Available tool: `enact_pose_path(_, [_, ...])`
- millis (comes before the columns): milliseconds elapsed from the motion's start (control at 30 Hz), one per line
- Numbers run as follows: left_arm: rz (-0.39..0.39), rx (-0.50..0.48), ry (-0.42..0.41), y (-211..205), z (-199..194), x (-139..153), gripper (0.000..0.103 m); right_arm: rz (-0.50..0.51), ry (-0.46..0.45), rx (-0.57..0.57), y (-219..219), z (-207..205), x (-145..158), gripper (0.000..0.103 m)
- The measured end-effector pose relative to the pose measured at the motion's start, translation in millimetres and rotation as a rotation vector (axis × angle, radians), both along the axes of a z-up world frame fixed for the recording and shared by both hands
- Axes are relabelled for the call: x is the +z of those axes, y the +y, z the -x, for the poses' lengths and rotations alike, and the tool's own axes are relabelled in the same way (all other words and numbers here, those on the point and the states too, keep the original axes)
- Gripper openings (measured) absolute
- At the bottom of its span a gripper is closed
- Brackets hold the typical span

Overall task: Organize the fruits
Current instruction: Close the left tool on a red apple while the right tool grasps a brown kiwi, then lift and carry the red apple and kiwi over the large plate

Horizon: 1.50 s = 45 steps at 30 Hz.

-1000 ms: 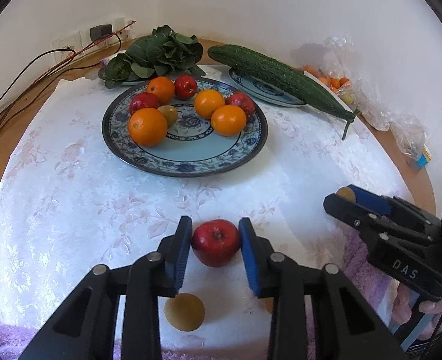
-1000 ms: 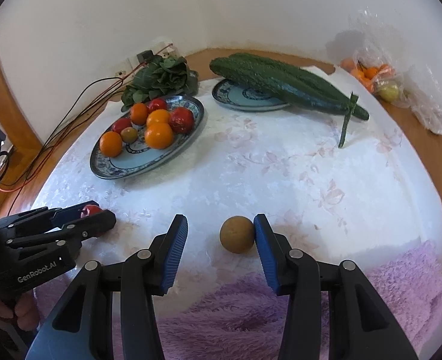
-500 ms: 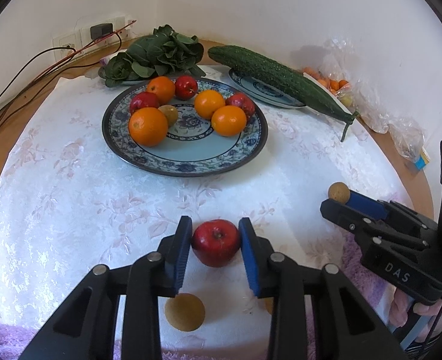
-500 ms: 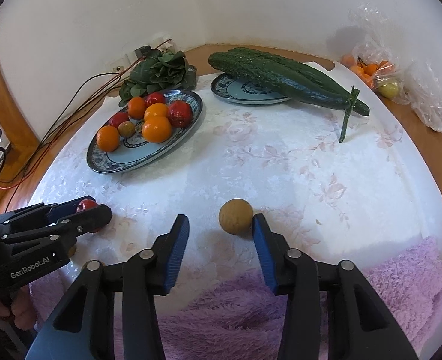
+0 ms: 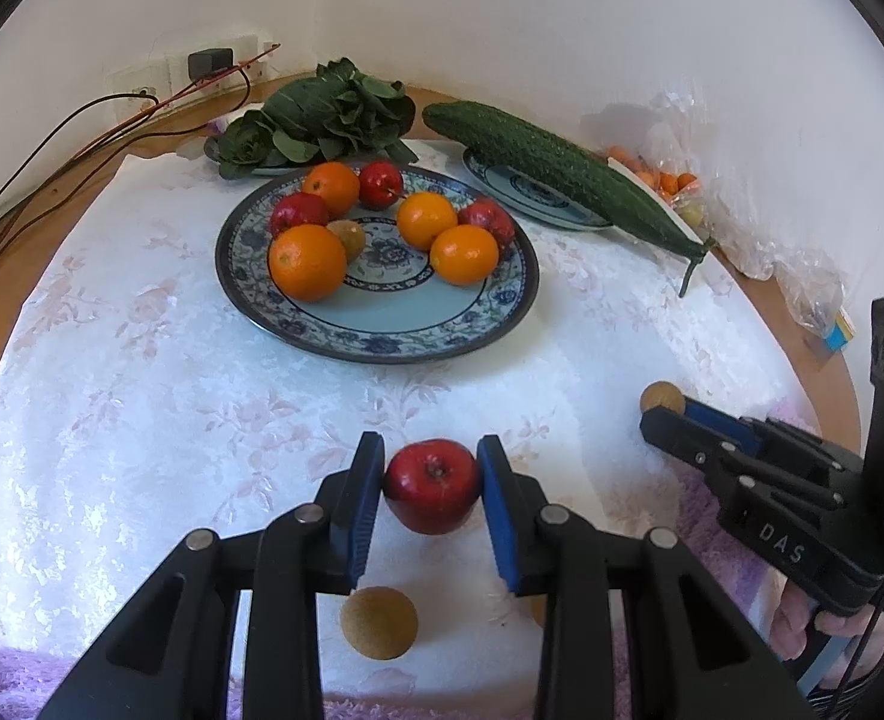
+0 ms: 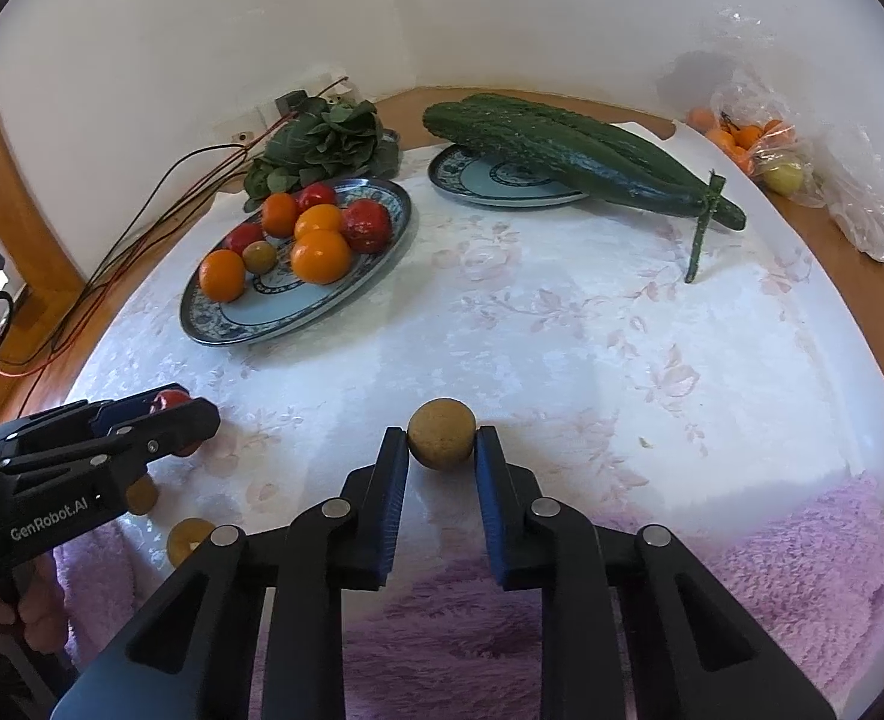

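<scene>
My left gripper (image 5: 431, 483) is shut on a red apple (image 5: 431, 485) and holds it just above the white tablecloth. My right gripper (image 6: 441, 450) is shut on a round tan fruit (image 6: 441, 433) near the cloth's front edge; it also shows in the left wrist view (image 5: 661, 399). A big blue patterned plate (image 5: 376, 333) holds several oranges (image 5: 306, 261), red apples (image 5: 299, 211) and a small brownish fruit (image 5: 347, 238). Another tan fruit (image 5: 378, 621) lies on the cloth below my left gripper.
A small plate (image 6: 502, 180) with long green cucumbers (image 6: 580, 150) stands at the back right. Leafy greens (image 5: 328, 114) lie behind the big plate. A plastic bag of small fruit (image 6: 766, 144) sits far right. Cables (image 5: 82, 138) run at the left. A purple towel (image 6: 742, 570) covers the front edge.
My right gripper has closed its jaws onto the tan fruit and moved forward with it. My left gripper stays shut on the red apple, barely moved.
</scene>
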<state>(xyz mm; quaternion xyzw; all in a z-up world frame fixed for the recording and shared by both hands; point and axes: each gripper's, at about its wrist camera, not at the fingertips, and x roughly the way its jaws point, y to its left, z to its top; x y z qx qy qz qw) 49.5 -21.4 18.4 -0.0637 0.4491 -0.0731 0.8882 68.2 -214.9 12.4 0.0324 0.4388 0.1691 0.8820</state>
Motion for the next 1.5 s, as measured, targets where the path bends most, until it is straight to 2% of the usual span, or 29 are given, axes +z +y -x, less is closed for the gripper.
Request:
enact_pose_path(367, [0.027,0.043,-0.025,17.9,-2.8,14.1,0.034,-0.035,-0.040,0.047,12.6,1.9,14.6,0.024])
enact_pose_path(833, [0.019,0.075,-0.067,32.1,-16.1,29.9,0.034,-0.046,-0.055,0.105,29.2,-3.5,24.8,0.024])
enact_pose_path(1500, [0.014,0.092,-0.054,43.4,-47.0,21.0,0.034,-0.031,-0.078,0.167,58.2,-25.2,33.0,0.024])
